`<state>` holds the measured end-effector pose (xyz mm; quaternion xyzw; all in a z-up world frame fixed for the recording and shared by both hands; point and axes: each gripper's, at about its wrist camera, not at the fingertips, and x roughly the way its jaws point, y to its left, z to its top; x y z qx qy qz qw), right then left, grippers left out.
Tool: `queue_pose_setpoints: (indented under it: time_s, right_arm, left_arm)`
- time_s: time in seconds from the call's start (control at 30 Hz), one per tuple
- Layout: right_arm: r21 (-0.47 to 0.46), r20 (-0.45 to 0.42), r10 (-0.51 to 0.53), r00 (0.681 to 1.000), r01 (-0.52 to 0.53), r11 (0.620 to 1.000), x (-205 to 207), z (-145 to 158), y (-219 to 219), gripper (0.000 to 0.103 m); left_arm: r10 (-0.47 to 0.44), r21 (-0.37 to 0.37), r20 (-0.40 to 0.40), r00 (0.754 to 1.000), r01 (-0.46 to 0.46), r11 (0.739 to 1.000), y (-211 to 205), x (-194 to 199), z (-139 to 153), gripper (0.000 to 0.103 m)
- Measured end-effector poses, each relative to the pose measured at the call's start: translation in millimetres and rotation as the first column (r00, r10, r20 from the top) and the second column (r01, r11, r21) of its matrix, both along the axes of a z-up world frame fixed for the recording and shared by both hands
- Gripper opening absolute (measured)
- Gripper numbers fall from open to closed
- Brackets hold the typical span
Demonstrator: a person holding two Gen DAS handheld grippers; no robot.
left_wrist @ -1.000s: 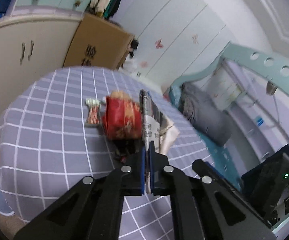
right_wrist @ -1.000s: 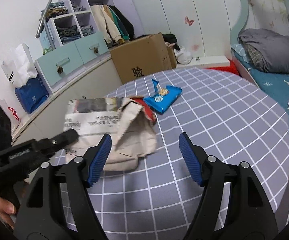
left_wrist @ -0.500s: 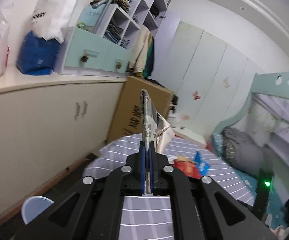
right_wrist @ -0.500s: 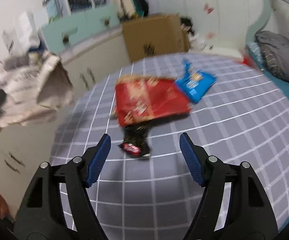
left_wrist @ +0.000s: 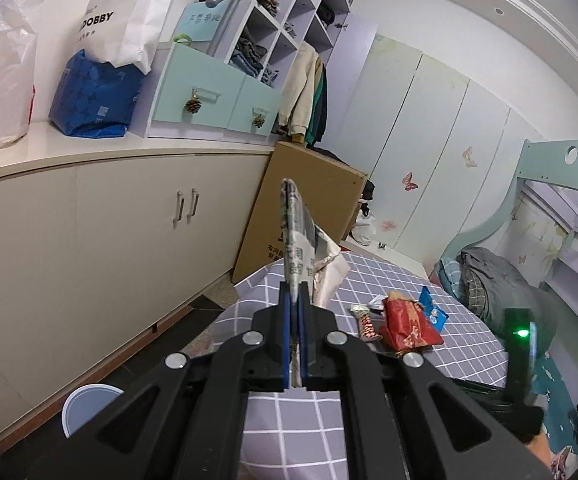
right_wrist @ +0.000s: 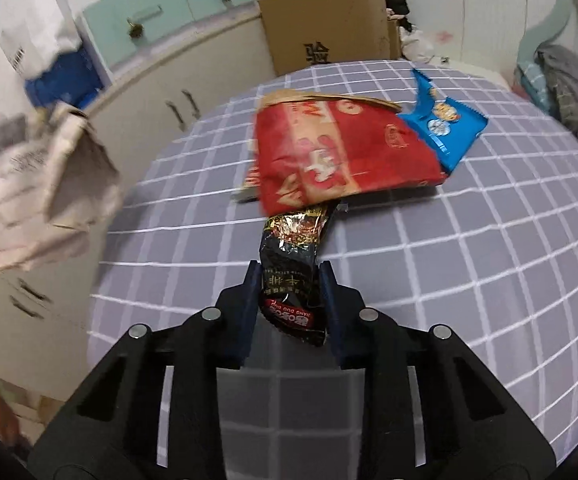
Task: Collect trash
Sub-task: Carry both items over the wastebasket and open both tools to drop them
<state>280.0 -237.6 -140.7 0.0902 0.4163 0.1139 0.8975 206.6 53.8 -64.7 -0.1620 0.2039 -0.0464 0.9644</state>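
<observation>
My left gripper (left_wrist: 294, 292) is shut on a folded newspaper (left_wrist: 295, 232), held edge-on in the air past the table's left rim; the right wrist view shows the newspaper (right_wrist: 37, 184) blurred at the left. My right gripper (right_wrist: 289, 276) is low over the checked tablecloth (right_wrist: 489, 260), its jaws closing on a black snack wrapper (right_wrist: 293, 256) that fills the gap between the pads. Beyond it lie a red paper bag (right_wrist: 341, 152) and a blue wrapper (right_wrist: 445, 124). A small striped wrapper (left_wrist: 365, 320) lies beside the red bag (left_wrist: 407, 322).
A cream cabinet (left_wrist: 109, 240) curves along the left wall, with bags and drawers on top. A large cardboard box (left_wrist: 329, 200) stands behind the table. A pale blue bin (left_wrist: 85, 404) sits on the floor at the left. A bed (right_wrist: 569, 80) is at the right.
The left gripper lifted the newspaper off the table and swung it left. That uncovered the red bag and black wrapper. The right gripper came down and narrowed around the black wrapper.
</observation>
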Motion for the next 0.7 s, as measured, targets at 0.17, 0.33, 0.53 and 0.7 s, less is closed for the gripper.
queue_pose_setpoints:
  time_s: [0.17, 0.33, 0.53, 0.7]
  right_arm:
    - [0.073, 0.041, 0.062, 0.997, -0.065, 0.995, -25, 14, 24, 0.029]
    - [0.086, 0.094, 0.166, 0.982, -0.174, 0.981, -42, 31, 79, 0.029]
    - [0.081, 0.102, 0.312, 0.945, -0.321, 0.944, -47, 25, 162, 0.029]
    - [0.077, 0.049, 0.423, 0.905, -0.426, 0.902, -48, -4, 236, 0.029]
  left_arm:
    - [0.035, 0.007, -0.006, 0.999, -0.035, 0.999, 18, -10, -5, 0.003]
    - [0.098, -0.005, -0.029, 0.995, -0.098, 0.995, 56, -22, -14, 0.003]
    - [0.204, -0.003, -0.093, 0.975, -0.205, 0.979, 119, -37, -40, 0.003]
    - [0.27, 0.006, -0.22, 0.937, -0.276, 0.961, 170, -37, -80, 0.003]
